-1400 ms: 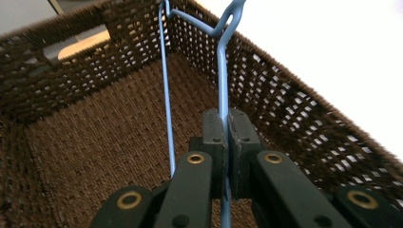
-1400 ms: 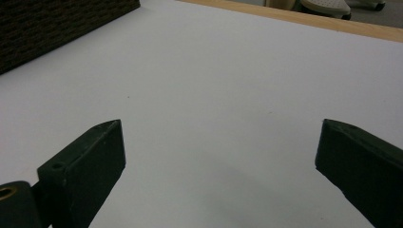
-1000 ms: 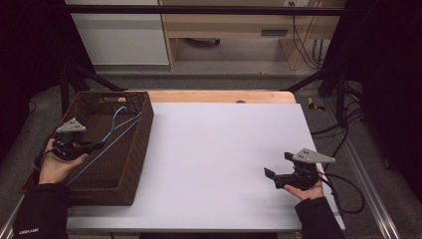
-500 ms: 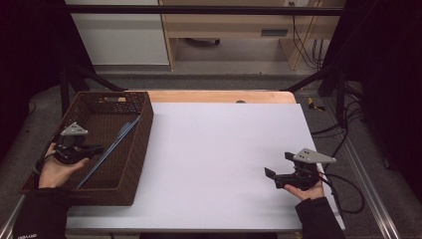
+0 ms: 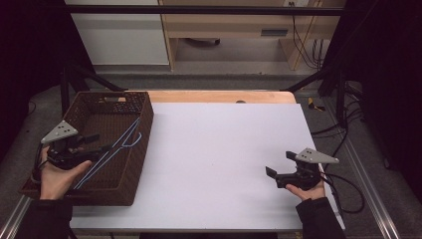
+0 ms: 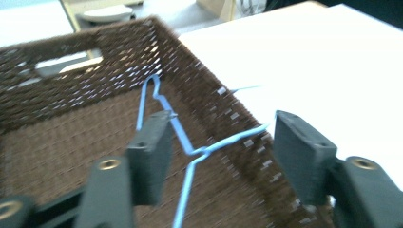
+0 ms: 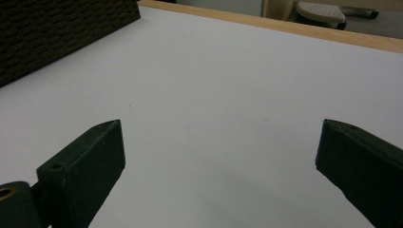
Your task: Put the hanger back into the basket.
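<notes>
The left gripper [image 5: 92, 144] hangs over the near left part of the brown basket [image 5: 130, 185], held in a hand [image 5: 57, 177] that comes up from the near edge of the bench [image 5: 224, 149]. Its jaws have just been opening, and now they stand wide apart and let go. In the left gripper view the blue wire hanger [image 6: 190, 156] runs between the two black jaws, but the pads do not press on it. The hanger lies inside the basket, tilted, with its low end down on the basket floor and its hook end [image 5: 130, 141] leaning up against the basket's right wall. A thin bit of the blue wire pokes over that wall toward the white bench top. The basket sits at the left side of the bench, with its left edge hanging a little past the bench edge. Far to the right of the basket, near the close right corner of the bench, the right gripper [image 5: 278, 174] rests low over the white top in the other hand [image 5: 306, 191]. Its jaws are spread wide too, with nothing between them but bare bench. It points back toward the basket, and the basket's dark woven side [image 7: 57, 33] shows far off in the right gripper view. Behind the basket, the far edge of the bench is a strip of light wood [image 5: 224, 96].
</notes>
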`<action>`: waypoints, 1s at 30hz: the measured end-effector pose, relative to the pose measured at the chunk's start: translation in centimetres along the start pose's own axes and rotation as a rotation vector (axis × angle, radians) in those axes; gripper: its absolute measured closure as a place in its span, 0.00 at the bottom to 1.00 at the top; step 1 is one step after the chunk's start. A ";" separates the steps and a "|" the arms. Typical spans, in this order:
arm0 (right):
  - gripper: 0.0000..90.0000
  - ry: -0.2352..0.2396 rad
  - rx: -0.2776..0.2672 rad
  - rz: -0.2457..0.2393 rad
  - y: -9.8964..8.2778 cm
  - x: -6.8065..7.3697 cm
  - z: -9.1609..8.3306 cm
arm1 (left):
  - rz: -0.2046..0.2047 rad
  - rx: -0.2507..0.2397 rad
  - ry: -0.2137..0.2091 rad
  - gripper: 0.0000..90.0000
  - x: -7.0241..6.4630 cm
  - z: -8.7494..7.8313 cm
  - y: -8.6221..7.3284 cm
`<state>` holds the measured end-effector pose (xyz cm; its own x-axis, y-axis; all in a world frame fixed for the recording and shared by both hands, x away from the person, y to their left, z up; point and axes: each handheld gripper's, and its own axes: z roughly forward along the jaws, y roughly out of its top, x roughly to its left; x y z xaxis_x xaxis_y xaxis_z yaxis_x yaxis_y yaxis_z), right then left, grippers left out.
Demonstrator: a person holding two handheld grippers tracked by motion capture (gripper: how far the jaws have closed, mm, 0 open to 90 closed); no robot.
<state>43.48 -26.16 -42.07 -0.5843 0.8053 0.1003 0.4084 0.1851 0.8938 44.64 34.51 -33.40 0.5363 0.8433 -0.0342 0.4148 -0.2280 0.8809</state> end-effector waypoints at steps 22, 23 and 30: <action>0.03 0.006 -0.027 0.003 0.1 -0.1 -0.5 | 0.093 -0.091 -0.151 0.12 -10.1 3.8 -0.2; 0.03 0.003 -0.027 -0.001 0.1 -0.1 -0.6 | 0.093 -0.085 -0.159 0.12 -10.3 4.1 -0.4; 0.03 0.004 -0.035 -0.003 0.2 -0.2 -0.7 | 0.102 -0.051 -0.184 0.11 -11.6 5.7 -1.6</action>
<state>43.16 -26.67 -41.62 -0.5884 0.8025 0.0994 0.3818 0.1674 0.9090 41.96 22.34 -37.07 0.7005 0.7132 -0.0248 0.3161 -0.2790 0.9068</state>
